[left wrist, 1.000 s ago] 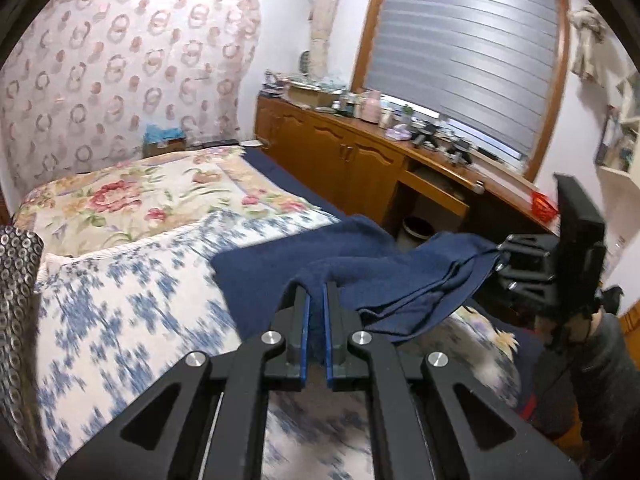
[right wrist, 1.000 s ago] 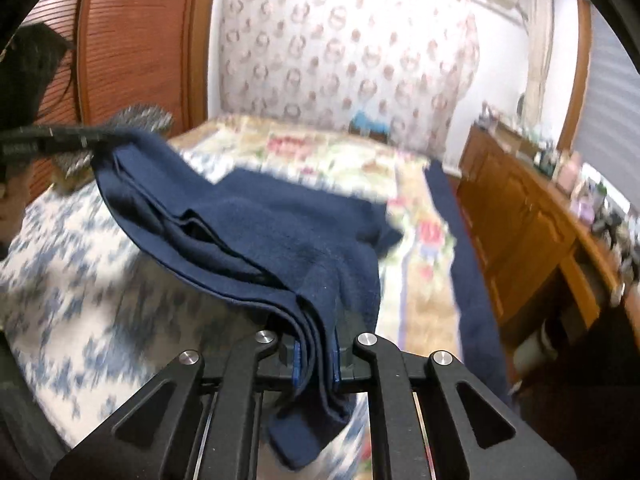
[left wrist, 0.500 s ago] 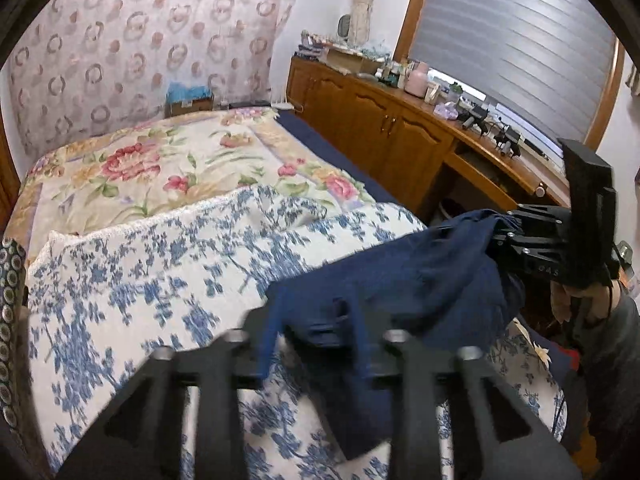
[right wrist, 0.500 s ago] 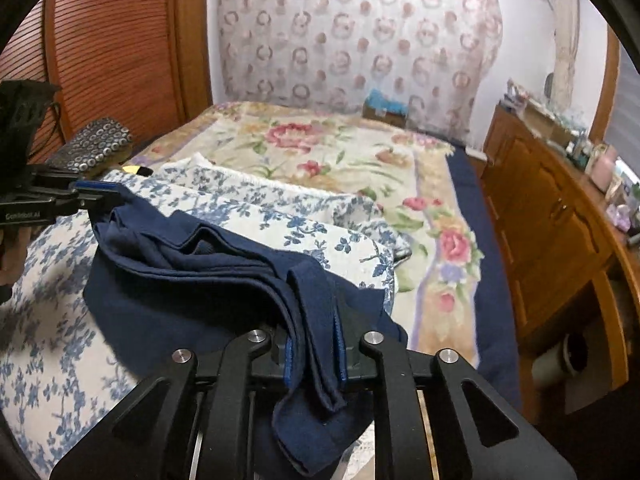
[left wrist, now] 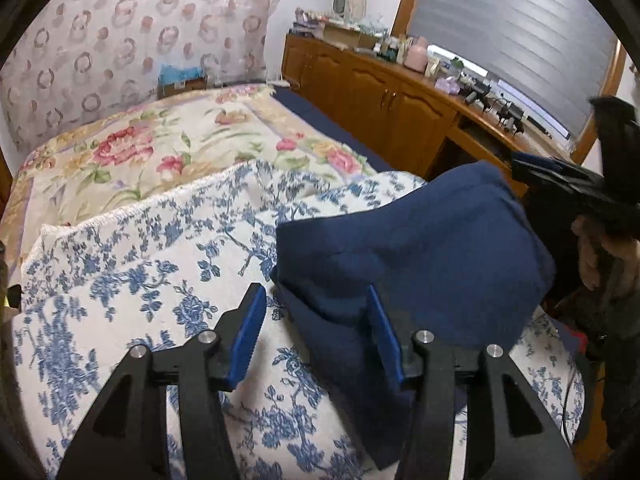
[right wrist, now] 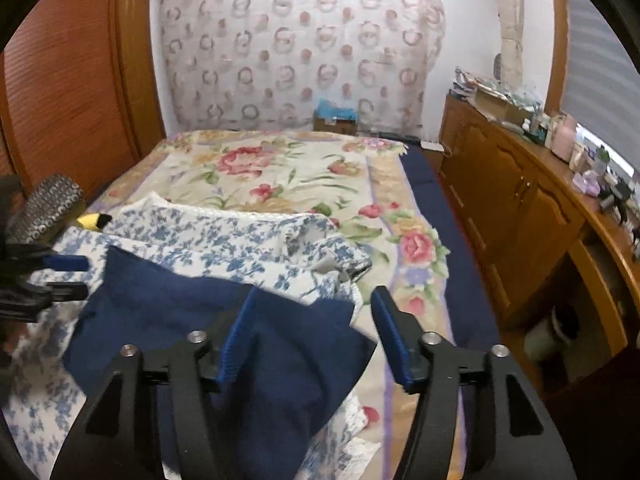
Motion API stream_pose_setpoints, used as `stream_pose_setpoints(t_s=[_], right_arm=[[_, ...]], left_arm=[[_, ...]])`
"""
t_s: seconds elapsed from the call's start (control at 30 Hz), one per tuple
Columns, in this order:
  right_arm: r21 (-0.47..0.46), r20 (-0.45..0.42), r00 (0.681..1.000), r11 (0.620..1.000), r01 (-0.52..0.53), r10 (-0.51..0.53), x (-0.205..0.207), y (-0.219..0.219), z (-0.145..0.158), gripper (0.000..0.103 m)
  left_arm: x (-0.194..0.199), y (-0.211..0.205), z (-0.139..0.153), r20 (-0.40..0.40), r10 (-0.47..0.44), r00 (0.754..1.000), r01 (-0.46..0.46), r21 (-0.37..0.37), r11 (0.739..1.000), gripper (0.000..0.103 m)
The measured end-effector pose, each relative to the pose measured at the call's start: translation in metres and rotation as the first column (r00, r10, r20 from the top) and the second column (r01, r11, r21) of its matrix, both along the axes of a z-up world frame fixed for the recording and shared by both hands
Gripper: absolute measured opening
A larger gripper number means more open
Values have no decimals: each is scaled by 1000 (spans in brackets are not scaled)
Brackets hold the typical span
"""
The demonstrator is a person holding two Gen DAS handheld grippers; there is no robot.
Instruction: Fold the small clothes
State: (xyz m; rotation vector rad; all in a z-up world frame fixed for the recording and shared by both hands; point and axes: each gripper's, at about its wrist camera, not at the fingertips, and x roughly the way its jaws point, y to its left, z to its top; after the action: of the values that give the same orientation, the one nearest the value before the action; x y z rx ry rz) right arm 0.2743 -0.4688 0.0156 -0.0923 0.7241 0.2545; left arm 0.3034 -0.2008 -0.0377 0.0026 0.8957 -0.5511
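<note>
On the near part of the bed [right wrist: 288,176], atop a blue-flowered white cover [left wrist: 132,280], lies a navy garment [left wrist: 416,248], doubled over into a rough, puffy packet. Left gripper [left wrist: 316,332]: jaws spread wide, holding nothing; the garment's near left corner lies between its blue pads [left wrist: 248,332] without being pinched. Right gripper [right wrist: 316,336]: jaws likewise apart and empty, poised over the garment's right portion, which reaches toward the bed's right edge. Each gripper also appears at the margin of the other's view, flanking the cloth.

Step in hand, as judged: a fold has been laid down and the cloth let go; the packet looks loose, its top layer bulging and its edges uneven, so the fold seems unfinished. The next move probably calls for lowering both grippers onto matching corners or edges, pinching all layers together, and carrying them across for a further fold, or pressing the bulge flat first. A grip on the top layer alone would likely pull the packet open.
</note>
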Motion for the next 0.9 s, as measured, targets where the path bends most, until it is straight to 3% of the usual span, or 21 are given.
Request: stream_pose_setpoints(t_s=[0.07, 0.33, 0.6, 0.63, 0.7, 0.8, 0.87, 0.9], right_arm=[[30, -24, 1000, 1000, -2, 3, -8, 0, -7, 73], [73, -182, 983, 997, 33, -20, 4, 2, -67, 74], [166, -213, 977, 986, 10, 26, 11, 1, -78, 75], [172, -213, 976, 985, -4, 41, 10, 2, -78, 68], [170, -203, 978, 985, -16, 51, 8, 8, -77, 63], [196, -212, 975, 980, -28, 70, 9, 10, -79, 56], [225, -212, 973, 973, -47, 96, 11, 8, -80, 43], [245, -207, 971, 967, -64, 117, 10, 7, -80, 39]], left_arm=[[8, -1, -7, -18, 2, 1000, -2, 4, 1000, 51], [26, -8, -26, -94, -7, 996, 6, -9, 1000, 52], [28, -10, -26, -88, -17, 996, 14, -34, 999, 53], [29, -10, -26, -90, -20, 996, 15, -51, 999, 52], [31, -9, -26, -90, -26, 996, 19, -70, 997, 48], [34, -9, -28, -102, -49, 994, 37, -112, 993, 32], [34, -8, -25, -112, -71, 991, 53, -156, 986, 13], [33, -8, -23, -108, -72, 991, 54, -163, 985, 12]])
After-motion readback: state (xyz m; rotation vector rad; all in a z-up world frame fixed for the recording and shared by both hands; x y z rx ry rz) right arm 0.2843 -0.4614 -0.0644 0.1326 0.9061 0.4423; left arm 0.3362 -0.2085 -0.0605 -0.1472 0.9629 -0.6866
